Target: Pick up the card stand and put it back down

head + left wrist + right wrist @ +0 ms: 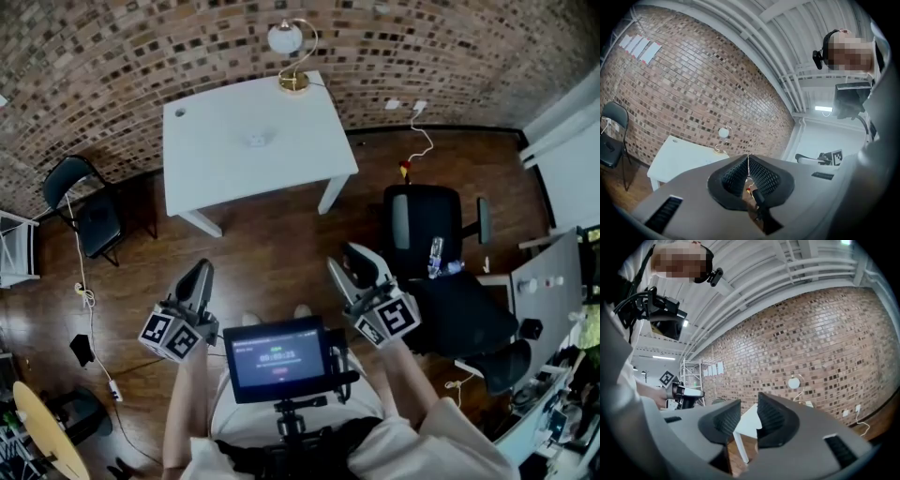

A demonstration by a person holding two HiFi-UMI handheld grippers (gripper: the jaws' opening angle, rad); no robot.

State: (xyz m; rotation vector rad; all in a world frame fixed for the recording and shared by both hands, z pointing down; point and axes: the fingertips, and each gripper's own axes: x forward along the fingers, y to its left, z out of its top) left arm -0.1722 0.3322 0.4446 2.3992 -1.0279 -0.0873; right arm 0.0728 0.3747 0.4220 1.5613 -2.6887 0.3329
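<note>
A small pale object that may be the card stand (255, 141) sits near the middle of the white table (216, 159), far ahead of both grippers. It is too small to make out. My left gripper (201, 272) (748, 158) hangs over the wooden floor short of the table, its pads meeting with nothing between them. Level with it on the right, my right gripper (352, 263) (747, 412) is open, a clear gap between its pads and nothing in it. In both gripper views the table (675, 157) (749, 422) lies beyond the jaws.
A brass lamp with a white globe (289, 42) stands at the table's far edge. A black folding chair (89, 211) is on the left and a black office chair (431, 225) on the right. Cables lie on the floor (89, 300). A screen (277, 356) sits at my chest.
</note>
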